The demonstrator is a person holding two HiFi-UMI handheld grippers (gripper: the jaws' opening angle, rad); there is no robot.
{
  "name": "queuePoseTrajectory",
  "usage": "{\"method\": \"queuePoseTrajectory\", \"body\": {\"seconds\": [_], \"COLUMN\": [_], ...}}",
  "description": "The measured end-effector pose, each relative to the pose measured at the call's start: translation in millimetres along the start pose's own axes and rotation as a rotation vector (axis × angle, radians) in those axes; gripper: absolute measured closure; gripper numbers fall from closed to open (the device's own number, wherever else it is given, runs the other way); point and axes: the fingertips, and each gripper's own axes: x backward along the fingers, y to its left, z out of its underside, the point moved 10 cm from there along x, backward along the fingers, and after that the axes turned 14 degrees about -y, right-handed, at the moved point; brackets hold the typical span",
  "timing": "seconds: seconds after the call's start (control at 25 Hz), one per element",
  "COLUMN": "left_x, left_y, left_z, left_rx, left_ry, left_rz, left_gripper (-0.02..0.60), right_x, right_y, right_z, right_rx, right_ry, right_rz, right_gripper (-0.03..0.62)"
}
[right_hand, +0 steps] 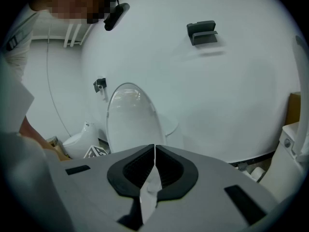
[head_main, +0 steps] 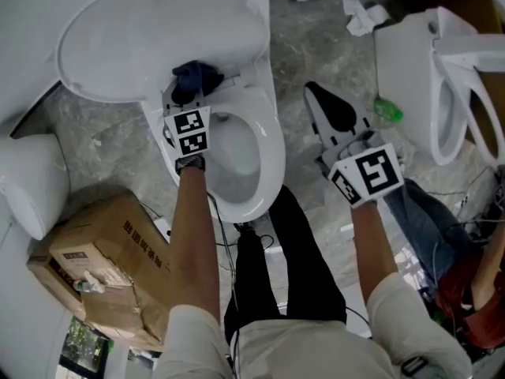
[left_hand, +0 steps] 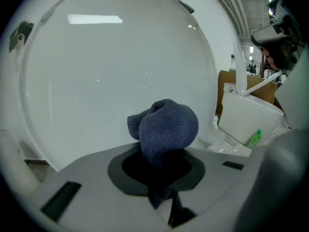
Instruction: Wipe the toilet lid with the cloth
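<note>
Mottled grey floor [head_main: 316, 46] surrounds the raised toilet lid [head_main: 158, 38], just before whose lower edge the left gripper's [head_main: 193, 93] fingers clamp the dark blue cloth [head_main: 196, 76], forearm [head_main: 193, 235] stretched forward, while the right gripper's [head_main: 316, 97] fingers, pressed together, hang well right of it.

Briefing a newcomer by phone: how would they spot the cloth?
Find the middle toilet with its lid raised. Just before the lid's lower edge, the left gripper has its jaws shut on a bunched cloth: dark blue against all the white porcelain.
</note>
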Motion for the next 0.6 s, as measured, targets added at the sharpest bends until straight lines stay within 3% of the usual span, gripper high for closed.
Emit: {"method": "queuePoseTrajectory", "body": {"seconds": [0.16,0.32,0.6], "left_x": [16.6,31.8,56.5], "left_y": [32.3,57.4,92.1], "left_z": [4.3,0.2,-14.5], "left_rx": [0.02,0.0,0.045], "left_ry": [0.018,0.025,-0.026], "left_rz": [-0.08,-0.11,-0.18], "left_gripper": [0.518,0.518,0.518], "right_x": [-7.2,-15.2,-37.1], "right_y": [6.1,10.4,19.3], "right_z": [-3.6,-12.6,-37.2], "right_rx": [0.006,0.029,0.045], "right_ry": [-0.002,-0.008,-0.033], "right_rz": [-0.021,-0.042,-0.093], "right_gripper": [0.563,0.563,0.563]}}
